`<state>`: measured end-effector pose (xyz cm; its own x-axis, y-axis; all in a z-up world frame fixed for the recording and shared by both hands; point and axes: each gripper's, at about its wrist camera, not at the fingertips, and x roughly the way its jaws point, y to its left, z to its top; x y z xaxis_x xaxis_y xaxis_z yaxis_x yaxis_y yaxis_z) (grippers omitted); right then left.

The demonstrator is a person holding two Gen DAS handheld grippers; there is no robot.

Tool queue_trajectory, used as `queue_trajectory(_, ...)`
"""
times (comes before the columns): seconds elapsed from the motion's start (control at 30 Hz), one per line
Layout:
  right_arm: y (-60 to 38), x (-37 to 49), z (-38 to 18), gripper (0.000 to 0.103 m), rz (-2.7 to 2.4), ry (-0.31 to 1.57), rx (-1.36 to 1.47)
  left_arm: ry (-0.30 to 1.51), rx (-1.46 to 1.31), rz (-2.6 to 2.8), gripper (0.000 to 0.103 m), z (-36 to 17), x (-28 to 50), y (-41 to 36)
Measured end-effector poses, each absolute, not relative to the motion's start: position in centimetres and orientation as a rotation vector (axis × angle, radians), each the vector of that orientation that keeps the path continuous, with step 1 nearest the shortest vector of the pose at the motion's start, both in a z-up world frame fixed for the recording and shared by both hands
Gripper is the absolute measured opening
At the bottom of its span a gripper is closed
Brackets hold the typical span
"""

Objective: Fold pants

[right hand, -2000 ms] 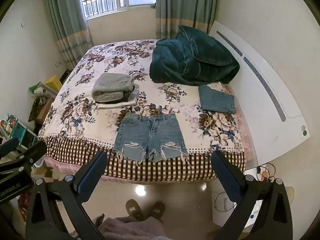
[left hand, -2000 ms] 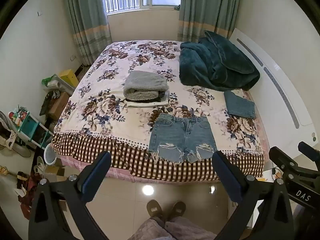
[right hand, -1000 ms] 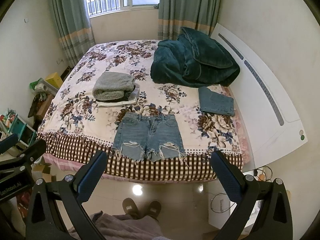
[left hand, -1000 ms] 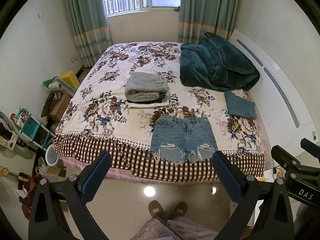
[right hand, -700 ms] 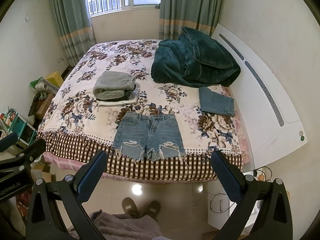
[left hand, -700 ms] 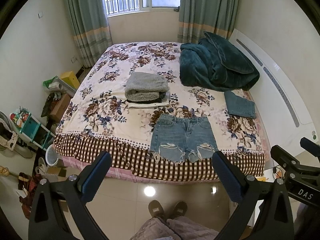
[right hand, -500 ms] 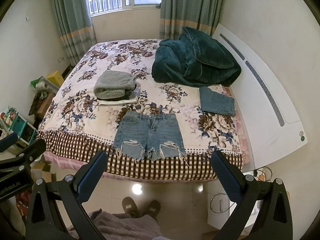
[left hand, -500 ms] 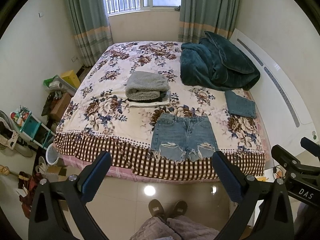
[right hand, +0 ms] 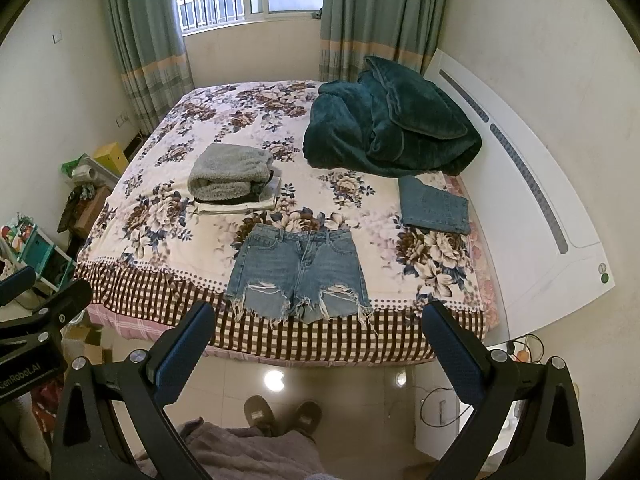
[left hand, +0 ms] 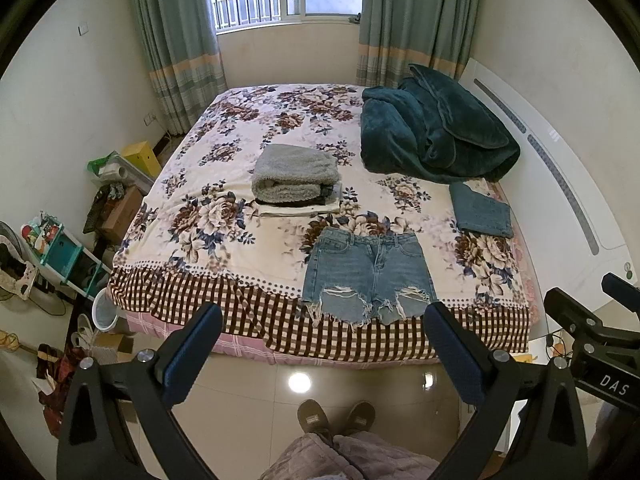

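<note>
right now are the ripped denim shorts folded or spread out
Spread out. The denim shorts lie flat on the bed, waistband and both frayed legs showing side by side; no fold visible.

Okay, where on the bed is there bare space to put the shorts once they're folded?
Widest free patch: floral bedspread left of the frayed denim shorts and grey fleece stack. Also free beyond the stack, toward the window. Crowded at right: teal blanket, folded jeans.
</note>
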<state>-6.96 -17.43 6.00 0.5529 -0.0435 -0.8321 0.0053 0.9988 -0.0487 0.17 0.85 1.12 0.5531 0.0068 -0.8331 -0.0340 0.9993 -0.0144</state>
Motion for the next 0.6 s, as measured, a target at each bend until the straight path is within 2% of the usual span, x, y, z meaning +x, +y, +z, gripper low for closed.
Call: queue_trajectory(0.6,-17.34,-7.17,5.96,0.103,-0.026,0.981,-0.048,0.983,-0.033,0.027,0.103,0.95,-0.12,0.6)
